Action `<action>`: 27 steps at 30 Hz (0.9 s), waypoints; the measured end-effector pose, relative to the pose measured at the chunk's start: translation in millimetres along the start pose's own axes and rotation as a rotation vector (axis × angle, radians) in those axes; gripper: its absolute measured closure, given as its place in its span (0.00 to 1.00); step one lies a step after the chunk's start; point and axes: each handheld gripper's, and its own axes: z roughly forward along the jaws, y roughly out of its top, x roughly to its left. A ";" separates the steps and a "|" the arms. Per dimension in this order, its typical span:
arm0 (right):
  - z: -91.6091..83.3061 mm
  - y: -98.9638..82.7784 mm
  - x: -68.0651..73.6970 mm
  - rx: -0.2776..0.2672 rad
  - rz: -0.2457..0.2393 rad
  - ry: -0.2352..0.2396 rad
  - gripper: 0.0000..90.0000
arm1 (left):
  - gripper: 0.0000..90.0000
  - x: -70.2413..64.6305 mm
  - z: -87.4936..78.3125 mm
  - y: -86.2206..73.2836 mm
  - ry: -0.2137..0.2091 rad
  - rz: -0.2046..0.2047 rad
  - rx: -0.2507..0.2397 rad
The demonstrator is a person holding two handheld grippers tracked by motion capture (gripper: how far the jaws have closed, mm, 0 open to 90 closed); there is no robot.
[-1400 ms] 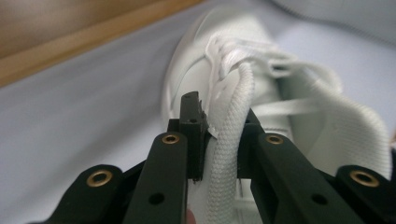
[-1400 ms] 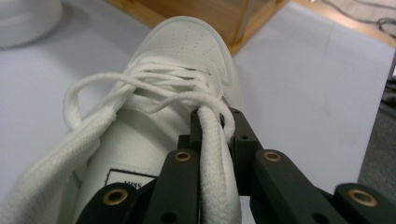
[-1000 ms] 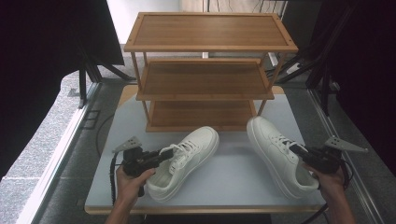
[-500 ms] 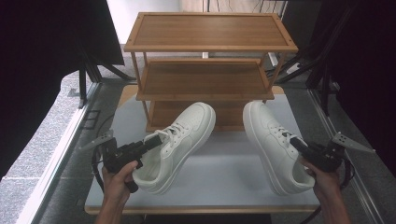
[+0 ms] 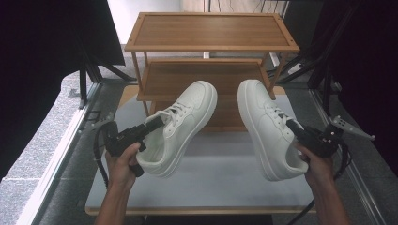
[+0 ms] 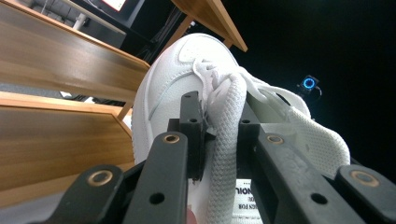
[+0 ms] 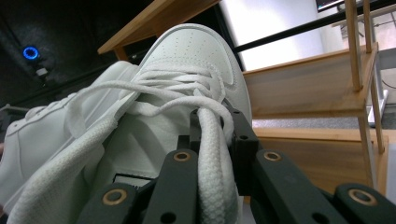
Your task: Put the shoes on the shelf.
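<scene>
Two white sneakers hang in the air above the grey table (image 5: 220, 183). My left gripper (image 5: 157, 123) is shut on the padded collar of the left sneaker (image 5: 183, 124), whose toe points up toward the wooden shoe rack (image 5: 211, 33). In the left gripper view the jaws of my left gripper (image 6: 219, 126) pinch that collar beside the laces of the left sneaker (image 6: 187, 79). My right gripper (image 5: 294, 129) is shut on the collar of the right sneaker (image 5: 265, 122). The right gripper view shows my right gripper (image 7: 217, 130) clamped on the mesh edge of the right sneaker (image 7: 191, 65).
The three-tier bamboo rack stands at the table's far edge, its middle shelf (image 5: 206, 77) just behind the shoes' toes. Black curtains hang on both sides. A grey stone floor strip (image 5: 42, 140) runs along the left.
Both sneakers have been lifted off the table and carried toward the rack, toes tilting upward. Both hands rose with them.
</scene>
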 end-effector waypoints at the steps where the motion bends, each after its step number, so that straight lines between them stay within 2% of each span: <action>1: 3.5 1.2 0.9 -0.005 0.008 -0.008 0.93 | 0.88 0.8 2.5 1.2 0.002 -0.002 -0.001; 6: 22.7 7.8 2.7 -0.034 0.036 -0.046 0.93 | 0.88 7.7 15.7 11.5 0.031 -0.011 -0.029; 10: 36.7 16.1 4.3 -0.028 0.041 -0.051 0.93 | 0.88 12.1 21.6 19.3 0.050 -0.013 -0.054; 13: 48.9 22.7 4.7 -0.024 0.058 -0.058 0.93 | 0.88 15.4 27.6 23.6 0.068 -0.030 -0.084; 16: 60.3 27.8 6.0 -0.027 0.082 -0.084 0.93 | 0.88 17.5 35.6 27.4 0.105 -0.041 -0.112; 22: 89.1 38.9 8.7 -0.006 0.093 -0.132 0.93 | 0.88 20.6 56.2 37.6 0.173 -0.034 -0.125; 25: 104.1 43.0 9.0 0.009 0.096 -0.155 0.93 | 0.88 22.2 68.2 43.4 0.188 -0.029 -0.129; 27: 113.2 45.6 9.4 0.016 0.103 -0.168 0.93 | 0.88 24.4 76.3 46.5 0.194 -0.043 -0.135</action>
